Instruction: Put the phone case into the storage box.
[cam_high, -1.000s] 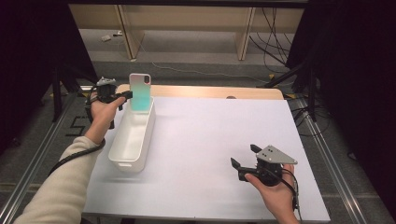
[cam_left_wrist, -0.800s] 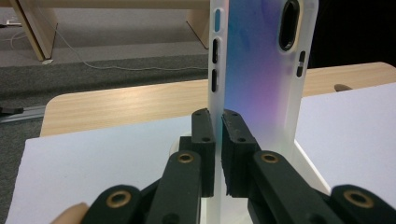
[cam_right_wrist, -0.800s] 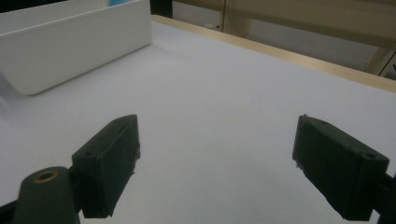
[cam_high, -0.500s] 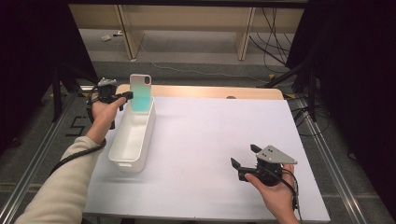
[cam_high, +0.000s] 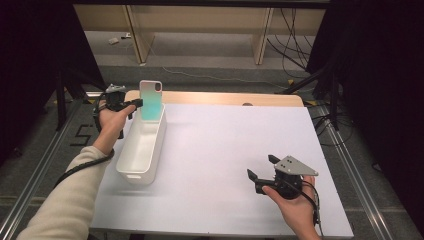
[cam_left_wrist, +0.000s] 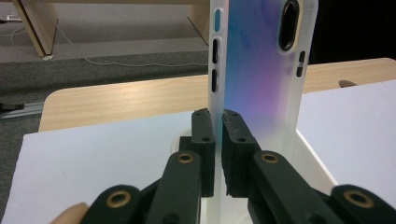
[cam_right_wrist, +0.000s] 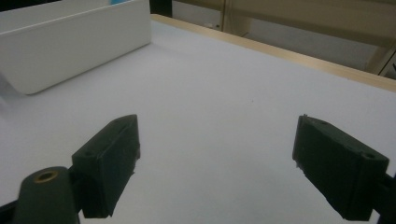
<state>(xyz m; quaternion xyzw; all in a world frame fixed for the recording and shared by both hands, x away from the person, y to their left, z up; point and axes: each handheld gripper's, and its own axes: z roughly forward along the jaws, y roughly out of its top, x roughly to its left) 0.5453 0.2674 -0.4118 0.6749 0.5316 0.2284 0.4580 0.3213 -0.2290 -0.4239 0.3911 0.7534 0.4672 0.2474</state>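
Observation:
A phone case (cam_high: 150, 100) with a teal-to-purple back and a frosted white rim stands upright over the far end of a long white bin (cam_high: 142, 147). My left gripper (cam_high: 134, 104) is shut on the case's side edge; in the left gripper view both pads pinch the rim of the phone case (cam_left_wrist: 261, 84) at the left gripper (cam_left_wrist: 217, 135). My right gripper (cam_high: 260, 167) rests low over the white table sheet near the front right, jaws wide apart with nothing between them, as the right gripper (cam_right_wrist: 217, 158) view confirms.
The white sheet (cam_high: 235, 145) covers a wooden tabletop (cam_high: 225, 98) whose bare strip shows along the far edge. The white bin (cam_right_wrist: 70, 44) lies to the far left of the right gripper. Metal rails flank the table, with shelving legs and cables on the floor beyond.

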